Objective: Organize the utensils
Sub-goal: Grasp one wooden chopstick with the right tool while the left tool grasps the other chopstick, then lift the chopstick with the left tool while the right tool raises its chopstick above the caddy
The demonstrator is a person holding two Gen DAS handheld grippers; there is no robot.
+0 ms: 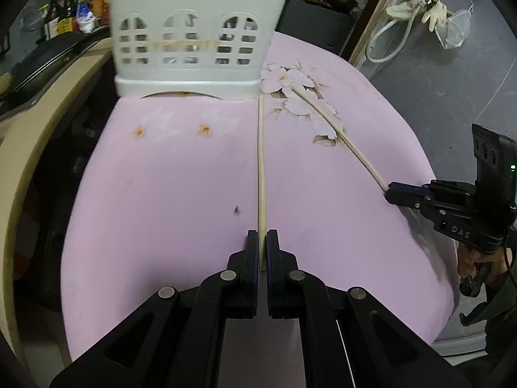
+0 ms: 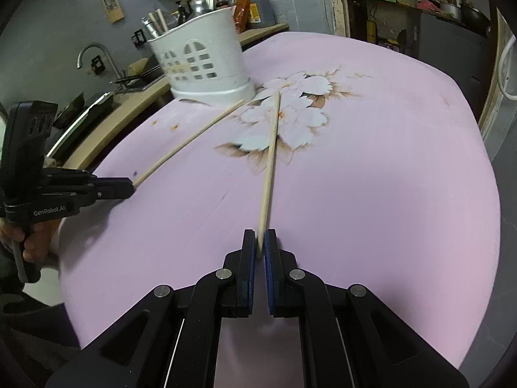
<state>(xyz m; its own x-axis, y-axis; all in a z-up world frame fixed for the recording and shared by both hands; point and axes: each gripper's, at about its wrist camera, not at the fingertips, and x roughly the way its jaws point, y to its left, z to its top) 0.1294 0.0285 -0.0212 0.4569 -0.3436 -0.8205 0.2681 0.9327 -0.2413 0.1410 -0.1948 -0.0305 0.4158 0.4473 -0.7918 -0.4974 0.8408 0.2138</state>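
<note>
Chopsticks: L gripper [image 1: 262, 237] clamped on one [image 1: 261, 168] | R gripper [image 2: 259, 236] clamped on other [image 2: 270, 161] | tips nr white caddy [image 1: 194, 42]

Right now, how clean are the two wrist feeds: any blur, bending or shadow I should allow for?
Left wrist view: fisheye bows the pink table; the white utensil basket is slightly motion-smeared; the left hand-held gripper and its chopstick are sharp. Right wrist view: same bowing and dark corners; soft shadow under the left hand-held gripper; the right hand-held gripper and its chopstick are crisp.
</note>
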